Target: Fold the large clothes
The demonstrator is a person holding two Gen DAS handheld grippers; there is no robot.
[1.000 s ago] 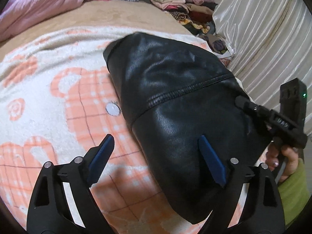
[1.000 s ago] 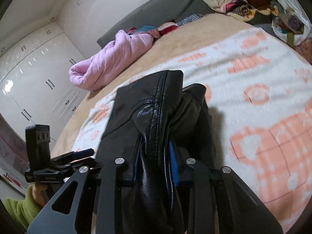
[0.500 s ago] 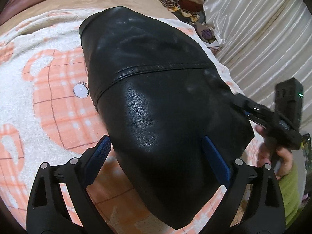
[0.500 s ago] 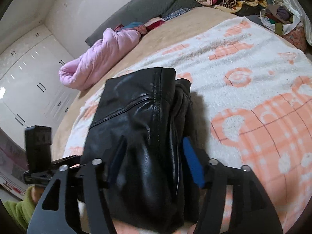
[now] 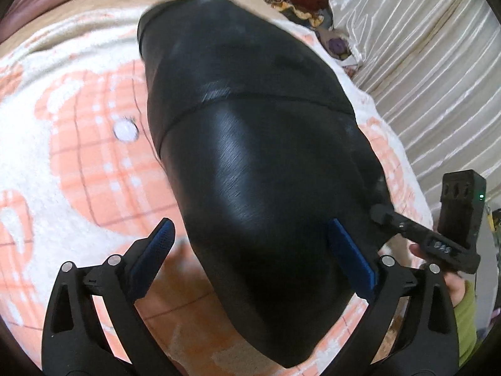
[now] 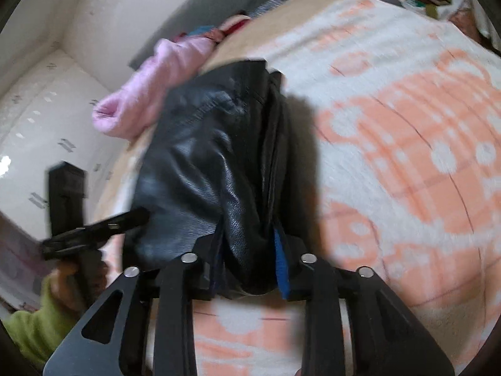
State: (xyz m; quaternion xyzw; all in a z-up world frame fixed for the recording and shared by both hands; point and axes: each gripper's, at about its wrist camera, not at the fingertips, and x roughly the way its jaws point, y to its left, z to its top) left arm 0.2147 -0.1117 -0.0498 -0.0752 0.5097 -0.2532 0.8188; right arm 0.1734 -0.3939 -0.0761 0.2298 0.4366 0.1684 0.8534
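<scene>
Your right gripper (image 6: 247, 263) is closing its fingers on the jacket's (image 5: 250, 156) bunched edge to keep the fold together on the bed (image 5: 78, 156); your left gripper (image 5: 250, 250) is opening wide, touching nothing.

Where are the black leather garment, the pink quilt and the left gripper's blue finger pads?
black leather garment (image 5: 250, 169): left wrist view, glossy top panel below the seam.
pink quilt (image 6: 147, 94): right wrist view, middle of the rolled bundle.
blue finger pads (image 5: 350, 257): left wrist view, face of the right-hand pad.
</scene>
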